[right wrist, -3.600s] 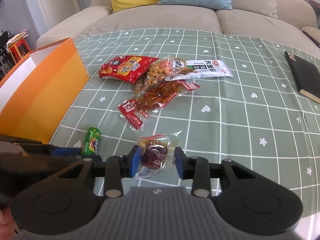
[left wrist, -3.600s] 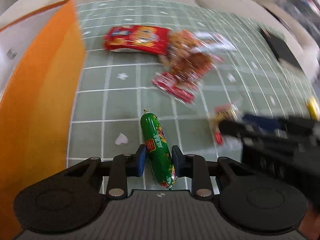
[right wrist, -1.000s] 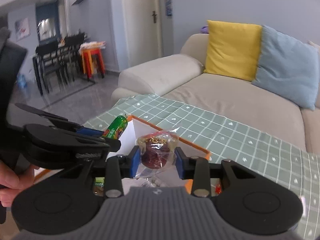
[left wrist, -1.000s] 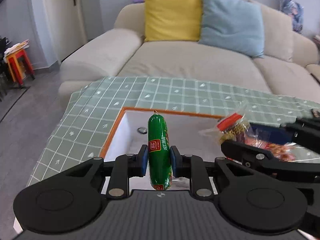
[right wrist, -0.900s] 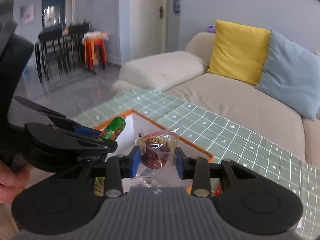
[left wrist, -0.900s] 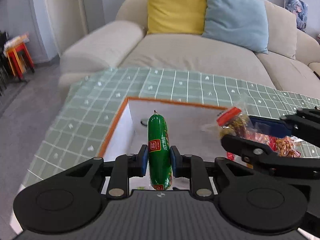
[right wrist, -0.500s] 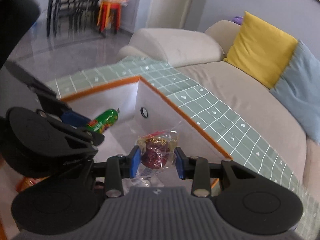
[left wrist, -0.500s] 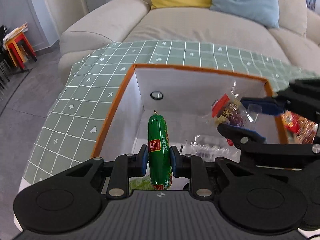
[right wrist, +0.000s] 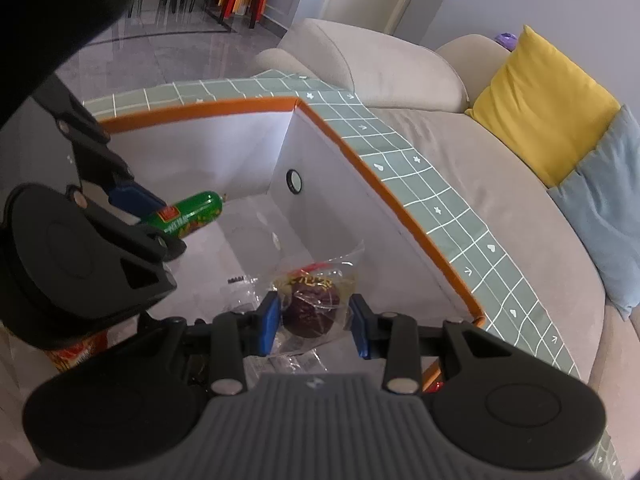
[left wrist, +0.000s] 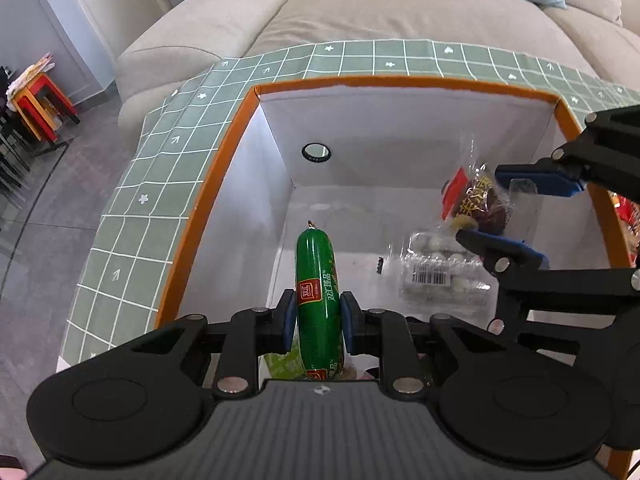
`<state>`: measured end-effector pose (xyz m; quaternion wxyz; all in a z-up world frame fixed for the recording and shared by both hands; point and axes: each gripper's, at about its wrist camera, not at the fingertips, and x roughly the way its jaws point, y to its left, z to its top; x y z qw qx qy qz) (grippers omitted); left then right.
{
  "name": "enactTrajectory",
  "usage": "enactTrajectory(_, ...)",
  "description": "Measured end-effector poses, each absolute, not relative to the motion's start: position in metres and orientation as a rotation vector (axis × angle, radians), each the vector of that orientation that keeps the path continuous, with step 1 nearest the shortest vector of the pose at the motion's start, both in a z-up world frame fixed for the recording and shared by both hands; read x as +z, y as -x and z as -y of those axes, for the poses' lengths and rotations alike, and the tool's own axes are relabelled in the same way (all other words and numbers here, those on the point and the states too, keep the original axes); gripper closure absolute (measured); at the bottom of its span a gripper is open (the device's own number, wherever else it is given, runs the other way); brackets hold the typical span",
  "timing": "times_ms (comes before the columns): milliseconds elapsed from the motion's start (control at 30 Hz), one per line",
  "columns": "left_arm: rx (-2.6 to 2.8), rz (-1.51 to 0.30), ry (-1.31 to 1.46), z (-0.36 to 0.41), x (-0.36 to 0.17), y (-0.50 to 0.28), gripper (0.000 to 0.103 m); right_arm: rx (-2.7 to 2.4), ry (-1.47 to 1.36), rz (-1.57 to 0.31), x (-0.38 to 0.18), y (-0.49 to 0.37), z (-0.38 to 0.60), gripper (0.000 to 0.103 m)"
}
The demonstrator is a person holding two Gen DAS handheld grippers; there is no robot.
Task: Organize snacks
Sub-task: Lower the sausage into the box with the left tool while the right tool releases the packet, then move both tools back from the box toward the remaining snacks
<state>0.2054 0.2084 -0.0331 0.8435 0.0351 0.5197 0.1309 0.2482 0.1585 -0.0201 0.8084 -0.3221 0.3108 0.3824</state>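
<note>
My left gripper (left wrist: 313,322) is shut on a green sausage stick (left wrist: 317,296) and holds it over the open orange-rimmed white box (left wrist: 400,82). My right gripper (right wrist: 314,324) is shut on a clear packet with a dark brown snack (right wrist: 310,306), also above the box's inside. In the left wrist view the right gripper (left wrist: 516,216) and its packet (left wrist: 478,204) hang at the right side of the box. In the right wrist view the left gripper (right wrist: 140,216) and sausage (right wrist: 188,214) are at the left. A clear pack of white balls (left wrist: 440,272) lies on the box floor.
The box stands on a table with a green checked cloth (left wrist: 160,168). A beige sofa (left wrist: 400,12) with a yellow cushion (right wrist: 540,112) and a blue one (right wrist: 604,208) lies behind. A red snack bag (right wrist: 80,354) and a green pack (left wrist: 284,364) lie in the box.
Both grippers have moved lower and further over the box, tilting down into it. Each still holds its snack.
</note>
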Motion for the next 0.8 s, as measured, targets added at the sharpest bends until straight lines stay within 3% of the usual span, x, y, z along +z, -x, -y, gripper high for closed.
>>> enactTrajectory(567,0.279,-1.117,-0.056,-0.210,-0.034,-0.204,0.078,0.785,0.735,-0.652,-0.026,-0.238,-0.150,0.066)
enactTrajectory(733,0.284,-1.117,-0.050,-0.211,-0.034,-0.203,0.078,0.775,0.713,-0.621,-0.018,-0.235,-0.144,0.048)
enactTrajectory(800,0.284,-1.117,-0.046,-0.212,-0.034,-0.203,0.078,0.775,0.694,-0.610,-0.013,-0.234,-0.140,0.048)
